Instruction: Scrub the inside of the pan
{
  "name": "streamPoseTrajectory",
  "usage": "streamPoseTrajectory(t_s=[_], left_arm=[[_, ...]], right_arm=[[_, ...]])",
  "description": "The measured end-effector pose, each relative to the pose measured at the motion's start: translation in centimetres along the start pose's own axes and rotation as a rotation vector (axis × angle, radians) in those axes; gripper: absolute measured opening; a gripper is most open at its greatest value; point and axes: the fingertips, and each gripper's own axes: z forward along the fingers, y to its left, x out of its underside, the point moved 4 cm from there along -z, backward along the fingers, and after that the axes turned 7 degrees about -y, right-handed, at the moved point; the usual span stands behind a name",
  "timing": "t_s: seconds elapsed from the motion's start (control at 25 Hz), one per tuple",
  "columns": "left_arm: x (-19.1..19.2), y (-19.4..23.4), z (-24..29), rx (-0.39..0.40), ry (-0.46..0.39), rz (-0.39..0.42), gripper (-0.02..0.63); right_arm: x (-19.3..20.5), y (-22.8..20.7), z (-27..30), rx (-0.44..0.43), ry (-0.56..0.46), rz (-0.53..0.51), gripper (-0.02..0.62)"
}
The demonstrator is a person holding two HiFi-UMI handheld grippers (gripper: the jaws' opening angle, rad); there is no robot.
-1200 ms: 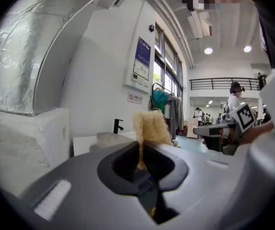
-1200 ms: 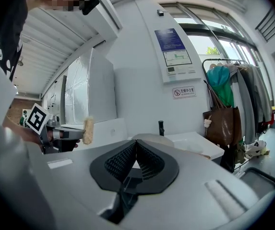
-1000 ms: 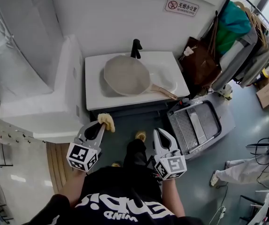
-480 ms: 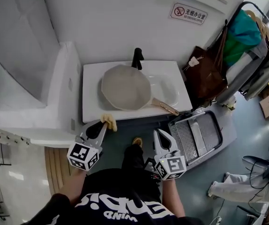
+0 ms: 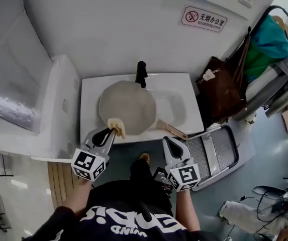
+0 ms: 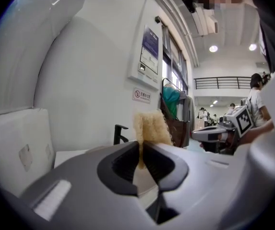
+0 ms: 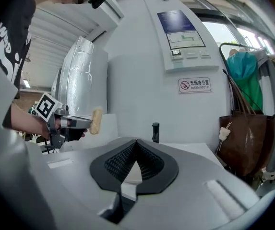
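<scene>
Pan lies bowl up on the white sink surface at the far side of the head view, just near of the black tap, its handle running to the near right; the left gripper carries a yellowish scrub pad over the pan's near rim; the right gripper hangs near of the handle, apart from it; both forearms reach forward from the body. I judge this the approach, with no scrubbing begun.

Left gripper view: the fingers are clamped on the pad, which sticks out beyond their tips; the gripper points almost level toward the tap.

Right gripper view: the fingers are pressed together with nothing between them, aimed almost level at the sink; next, they probably need to part and take the handle while the left lowers the pad into the bowl.
</scene>
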Motion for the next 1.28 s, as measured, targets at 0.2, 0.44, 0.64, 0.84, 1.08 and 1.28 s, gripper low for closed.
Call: streamPoseTrajectory(t_s=[0.2,0.44,0.64,0.84,1.08,1.28], left_arm=[[-0.9,0.7,4.4,-0.016,0.008,0.006,0.025],[-1.4,1.3,9.2,-0.040,0.028,0.013,0.025],[-1.5,1.4,11.9,-0.059,0.026,0.011,0.025],[-1.5,2.4,12.4,-0.067,0.042,-0.003,0.025],[-1.5,3.4,13.1,-0.033,0.050,-0.006,0.025],[-1.5,3.9,13.9,0.002,0.052,-0.009,0.025]], right_arm=[[-0.6,-3.4,2.8,-0.079,0.020,-0.031,0.009],[-1.4,-8.0,4.9,-0.125,0.030,-0.055,0.009],[-2.2,-11.1,6.2,-0.145,0.006,-0.038,0.010],[-2.2,-11.3,7.9,-0.175,-0.003,-0.027,0.011],[-2.4,-10.9,9.4,-0.183,0.024,-0.050,0.011],[-1.5,-11.0,10.1,-0.184,0.068,-0.054,0.014]])
